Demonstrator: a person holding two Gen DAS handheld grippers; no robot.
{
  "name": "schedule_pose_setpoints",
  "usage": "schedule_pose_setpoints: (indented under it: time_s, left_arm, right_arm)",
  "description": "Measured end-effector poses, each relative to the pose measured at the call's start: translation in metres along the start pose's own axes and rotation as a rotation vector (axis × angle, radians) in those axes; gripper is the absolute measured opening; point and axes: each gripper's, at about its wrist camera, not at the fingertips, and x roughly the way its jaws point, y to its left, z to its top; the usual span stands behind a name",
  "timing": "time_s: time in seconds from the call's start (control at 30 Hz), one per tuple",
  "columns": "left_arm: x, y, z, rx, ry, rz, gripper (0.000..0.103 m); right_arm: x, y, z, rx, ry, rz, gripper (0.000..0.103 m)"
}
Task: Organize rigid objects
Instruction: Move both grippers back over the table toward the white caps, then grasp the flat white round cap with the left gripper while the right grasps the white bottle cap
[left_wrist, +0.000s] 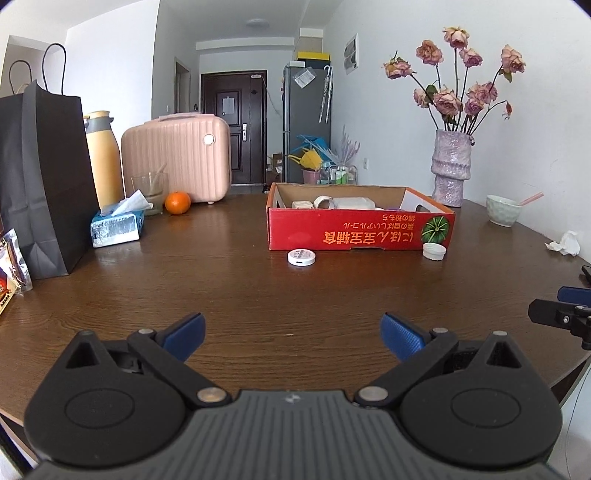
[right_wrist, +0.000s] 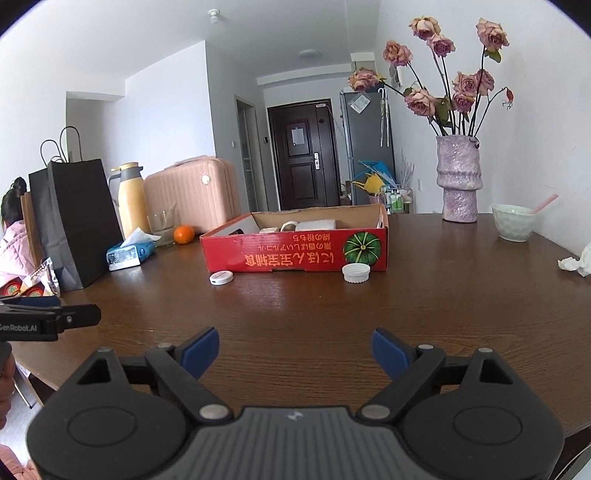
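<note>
This is a home, seemingly a flat's dining area opening onto an entry hall. A brown wooden table (left_wrist: 258, 288) carries a vase of dried roses (left_wrist: 451, 162), tissue pack (left_wrist: 117, 225), orange (left_wrist: 177, 202) and pink vanity case (left_wrist: 177, 162). Beyond stand a dark front door (left_wrist: 233, 127) and a grey fridge (left_wrist: 306, 122).

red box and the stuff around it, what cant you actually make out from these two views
- Red box contents: in both wrist views the front wall hides the floor; only the tops of a tape roll and pale blocks show.
- Round white disc: its label is too small to read in either view.
- White cap: whether it touches the box is unclear.
- Bowl: its rim hides the inside; only a pink handle sticks out.
</note>
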Motion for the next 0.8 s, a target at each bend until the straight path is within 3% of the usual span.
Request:
schedule_pose_setpoints:
  time_s: [0.3,0.47,0.8]
  left_arm:
    - [0.065,0.002,0.018,0.003,0.092,-0.006,0.103]
    - [0.121,0.007,0.041,0.003,0.152,-0.01,0.102]
    - [0.226,0.001,0.067,0.034,0.249,-0.055,0.084]
  right_arm:
    - [0.059,-0.01,0.021,0.055,0.101,-0.008,0.089]
    - [0.104,-0.018,0.043,0.04,0.134,-0.037,0.089]
    - [0.21,-0.054,0.078,0.031,0.19,-0.111,0.087]
